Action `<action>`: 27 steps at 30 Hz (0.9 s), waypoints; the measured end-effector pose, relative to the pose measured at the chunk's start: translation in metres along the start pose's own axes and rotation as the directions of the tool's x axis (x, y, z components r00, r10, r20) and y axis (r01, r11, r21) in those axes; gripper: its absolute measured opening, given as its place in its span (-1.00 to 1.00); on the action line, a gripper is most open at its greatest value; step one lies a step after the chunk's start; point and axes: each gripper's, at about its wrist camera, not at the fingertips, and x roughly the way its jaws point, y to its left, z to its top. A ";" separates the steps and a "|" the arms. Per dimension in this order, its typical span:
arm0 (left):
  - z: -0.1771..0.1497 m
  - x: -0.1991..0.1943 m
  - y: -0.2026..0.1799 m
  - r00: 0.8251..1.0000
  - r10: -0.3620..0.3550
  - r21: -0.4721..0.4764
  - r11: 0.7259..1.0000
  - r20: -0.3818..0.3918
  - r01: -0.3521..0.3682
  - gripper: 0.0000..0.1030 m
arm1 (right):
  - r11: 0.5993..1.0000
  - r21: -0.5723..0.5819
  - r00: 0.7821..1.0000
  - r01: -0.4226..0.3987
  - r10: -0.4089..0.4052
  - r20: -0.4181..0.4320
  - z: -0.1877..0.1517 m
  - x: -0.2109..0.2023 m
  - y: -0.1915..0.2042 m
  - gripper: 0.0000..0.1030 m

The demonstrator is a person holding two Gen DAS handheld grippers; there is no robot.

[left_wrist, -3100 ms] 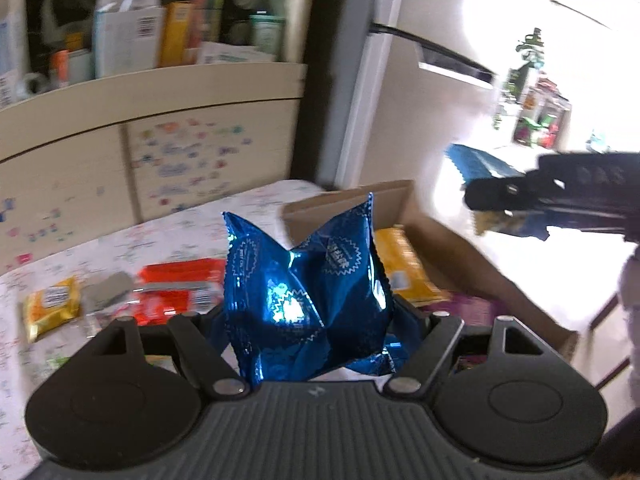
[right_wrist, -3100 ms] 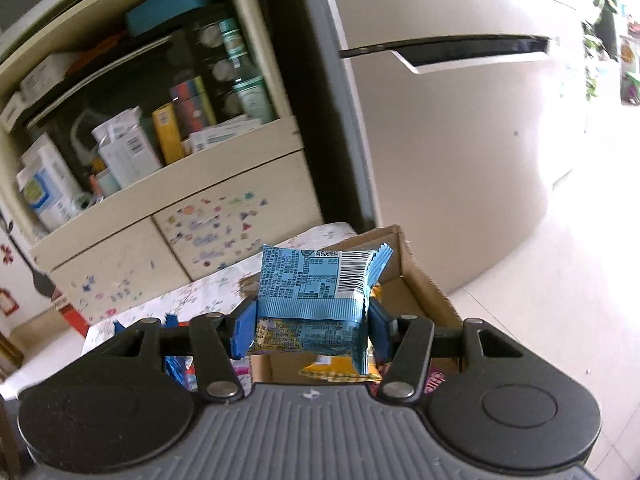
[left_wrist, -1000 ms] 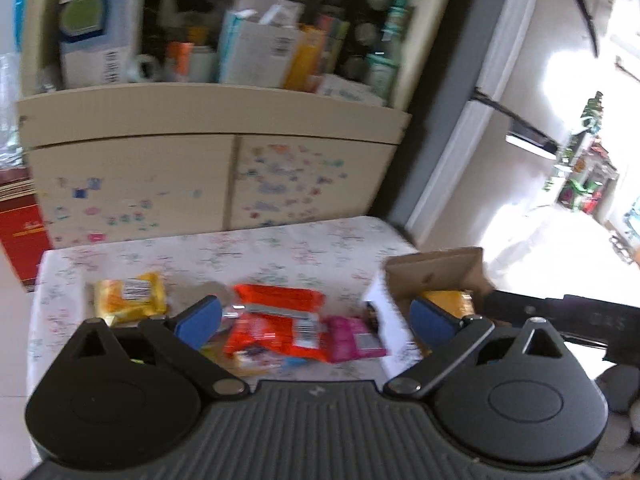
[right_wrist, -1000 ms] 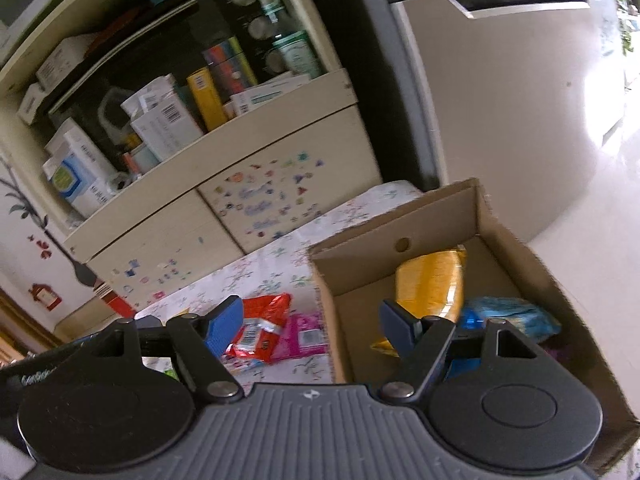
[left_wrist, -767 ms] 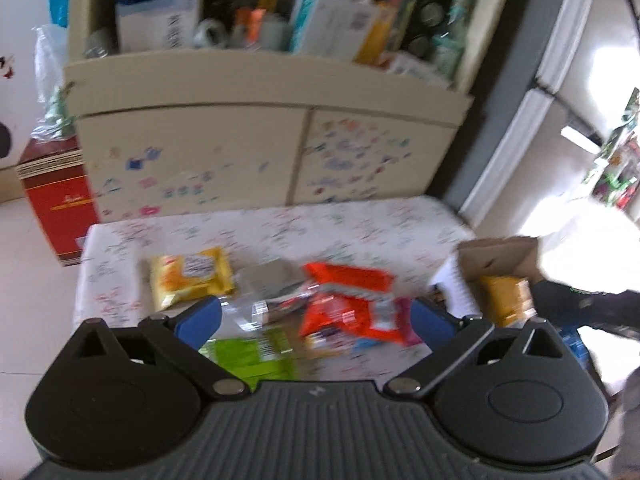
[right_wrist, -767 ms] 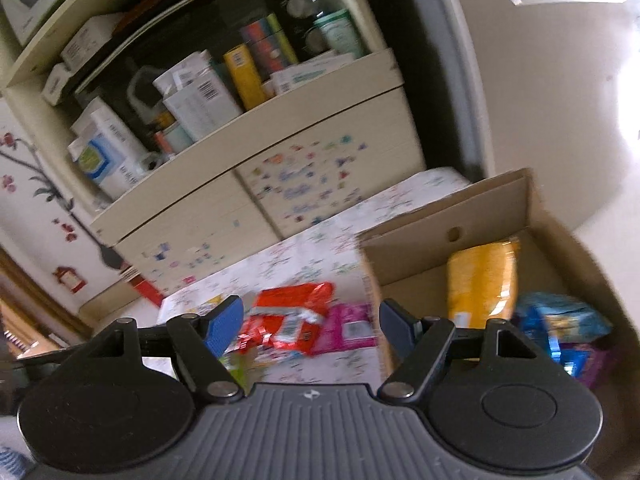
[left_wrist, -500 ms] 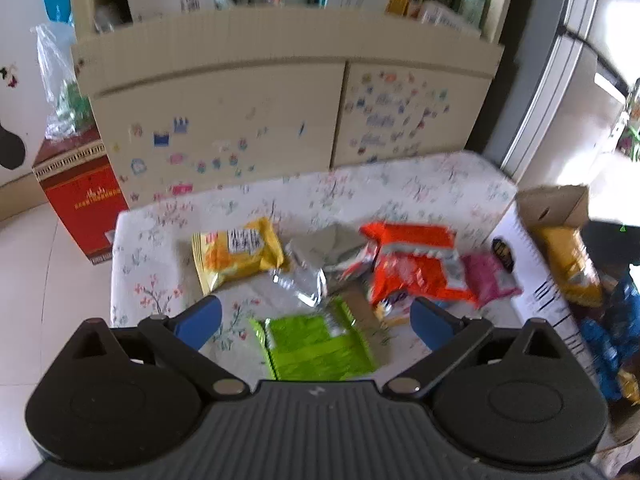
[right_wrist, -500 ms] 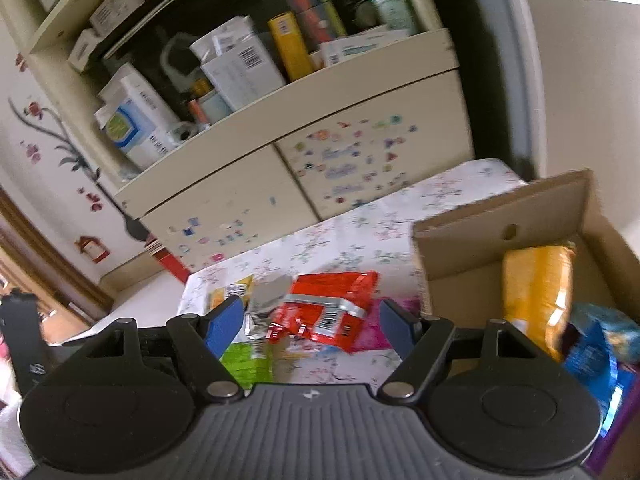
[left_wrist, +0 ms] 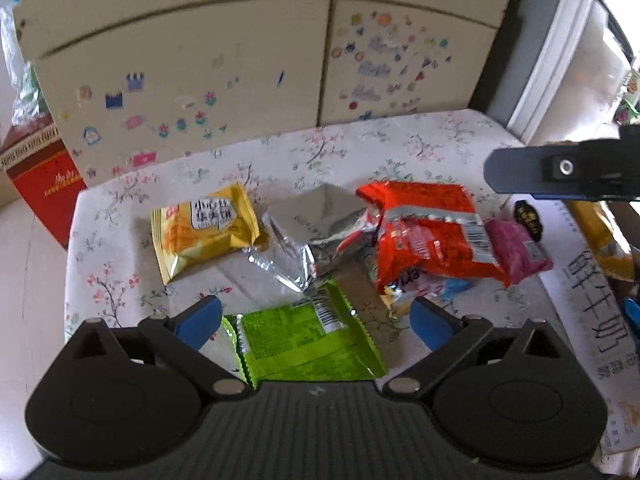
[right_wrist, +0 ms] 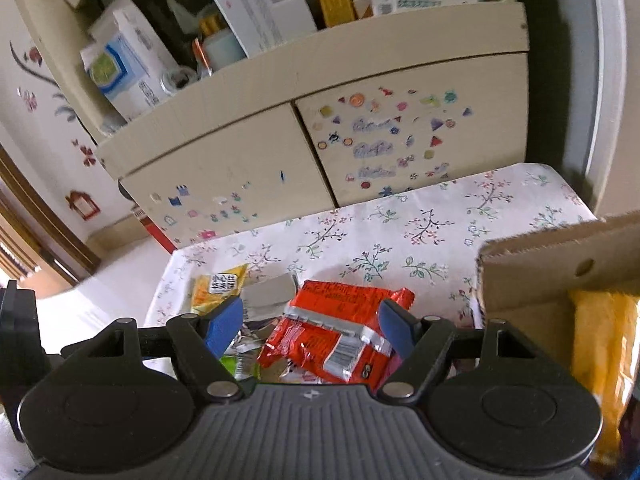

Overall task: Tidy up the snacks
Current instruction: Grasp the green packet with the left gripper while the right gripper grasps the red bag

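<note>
The left gripper [left_wrist: 316, 322] is being held with its jaws spread wide and nothing clamped between them, low over the flowered tablecloth [left_wrist: 400, 148]. The green packet [left_wrist: 304, 344] is lying flat directly between and just beneath its blue pads [left_wrist: 198, 322], without being touched by them. Beyond it, a silver packet [left_wrist: 308, 232], a yellow packet [left_wrist: 204, 230], a red packet [left_wrist: 428, 236] and a small pink packet [left_wrist: 516, 248] are lying in a loose cluster, the red one overlapping the pink.

The right gripper [right_wrist: 312, 326] is likewise being held open and empty, above the red packet [right_wrist: 340, 332], which is being framed between its pads.

Only in the left wrist view is the green packet being shown whole, along with the printed outer side of the cardboard box [left_wrist: 584, 276] and one finger of the right gripper [left_wrist: 556, 174] reaching in from the right. Only in the right wrist view is the cluttered shelf [right_wrist: 240, 40] above the stickered cabinet doors [right_wrist: 320, 148] being shown.

The cardboard box [right_wrist: 560, 256] is standing at the table's right edge; an orange-yellow packet [right_wrist: 600, 352] is lying inside it. The rest of its contents is being cut off.
</note>
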 end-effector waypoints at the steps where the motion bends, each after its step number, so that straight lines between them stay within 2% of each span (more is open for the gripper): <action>1: 0.000 0.004 0.001 1.000 0.006 -0.014 1.000 -0.011 -0.006 0.93 | 1.000 -0.011 1.000 0.004 -0.004 -0.007 0.001 0.004 0.001 0.56; 5: -0.001 0.015 0.009 0.999 0.010 -0.064 0.998 -0.038 -0.012 0.93 | 0.997 -0.076 1.000 0.018 -0.019 -0.019 0.006 0.022 0.006 0.56; 8: -0.004 0.022 0.014 0.998 0.013 -0.074 0.997 -0.063 -0.018 0.93 | 0.998 -0.063 0.999 0.011 -0.013 -0.033 0.011 0.036 0.003 0.56; 15: -0.014 0.021 0.026 0.995 0.068 -0.030 0.997 -0.075 -0.071 0.93 | 0.999 -0.047 0.996 0.008 -0.012 -0.084 0.008 0.059 -0.005 0.56; 21: -0.019 0.012 0.037 0.995 0.059 -0.027 0.998 -0.081 -0.062 0.93 | 0.999 -0.006 0.984 -0.050 0.048 -0.170 0.001 0.054 -0.004 0.58; 23: -0.021 0.010 0.038 0.994 0.062 -0.005 0.998 -0.095 -0.063 0.93 | 0.997 0.013 0.973 -0.073 0.074 -0.217 -0.005 0.051 -0.002 0.59; 27: -0.026 0.006 0.039 0.991 0.081 0.034 0.996 -0.107 -0.077 0.93 | 0.994 -0.017 0.964 -0.104 0.097 -0.249 -0.015 0.041 0.007 0.60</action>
